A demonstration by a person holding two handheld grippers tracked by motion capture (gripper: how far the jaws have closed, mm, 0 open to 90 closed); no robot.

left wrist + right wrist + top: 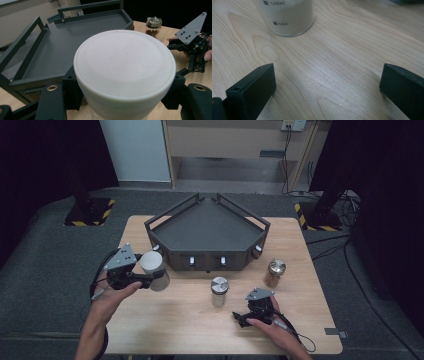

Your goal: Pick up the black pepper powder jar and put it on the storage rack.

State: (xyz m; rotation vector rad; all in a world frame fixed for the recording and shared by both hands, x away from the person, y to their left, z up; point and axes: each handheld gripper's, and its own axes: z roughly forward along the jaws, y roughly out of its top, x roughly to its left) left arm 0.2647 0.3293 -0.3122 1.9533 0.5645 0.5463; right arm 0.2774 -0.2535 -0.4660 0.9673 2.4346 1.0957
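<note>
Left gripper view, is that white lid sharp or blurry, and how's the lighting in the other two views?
Left gripper view: the white lid is close, slightly soft, evenly lit. High view: the table is bright, the surroundings dark. Right gripper view: a pale sheen on the wood between the jaws.

Wooden table (175,320): tray (207,227), two jars (219,291).

In the right gripper view the clear graduated jar (287,17) is cut off above its 100ml mark; its lid is unseen.
</note>
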